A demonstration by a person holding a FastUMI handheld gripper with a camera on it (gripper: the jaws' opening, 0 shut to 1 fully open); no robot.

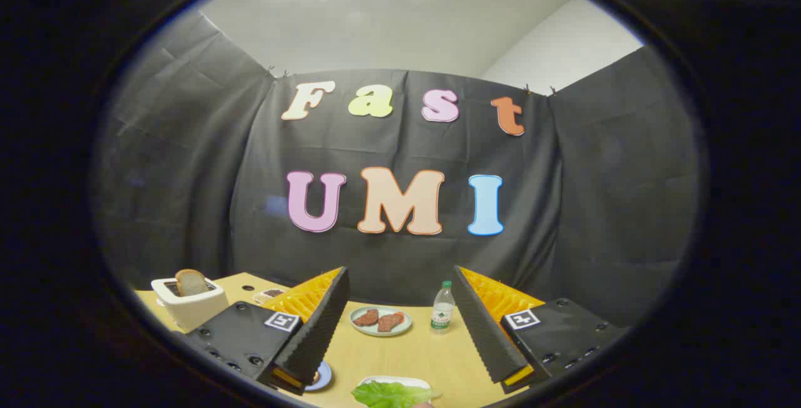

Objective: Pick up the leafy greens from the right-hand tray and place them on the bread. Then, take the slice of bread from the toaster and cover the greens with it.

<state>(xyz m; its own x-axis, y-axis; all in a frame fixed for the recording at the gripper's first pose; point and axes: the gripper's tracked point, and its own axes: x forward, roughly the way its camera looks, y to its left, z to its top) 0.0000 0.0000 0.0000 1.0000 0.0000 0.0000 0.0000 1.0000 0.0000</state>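
**Open gripper high above the greens, with nothing in hand**

The gripper [400, 326] has its fingers spread wide, the jaws far apart and holding nothing. It is tilted well up toward the booth wall, so the table [432, 351] shows between the fingers.

Between the fingers and below their tips lies the lettuce leaf [393, 393], resting on a pale tray [395, 381] whose rim barely peeks out behind it. The leaf's long axis runs across the gap, side to side, roughly at right angles to the fingers' line of reach; which end is the stem cannot be told, since much of it is cut off. Just inside the left finger sits part of a small blue dish [320, 375]; whether the base bread is there cannot be told.

Beyond the fingers, a plate with two meat patties [380, 320] sits in the middle of the table, with a water bottle [442, 306] just to its right. Off to the left, past the left finger, a white toaster [189, 306] holds a slice of bread [191, 283] standing upright in its slot.

Risks, as I judge them: the leaf is thin and limp, so a descent that pinches only an edge could tear it or let it slide out on the lift. Closing too low could catch the tray rim and drag the tray. The bottle stands near the right finger's path and could be tipped by a wide swing.
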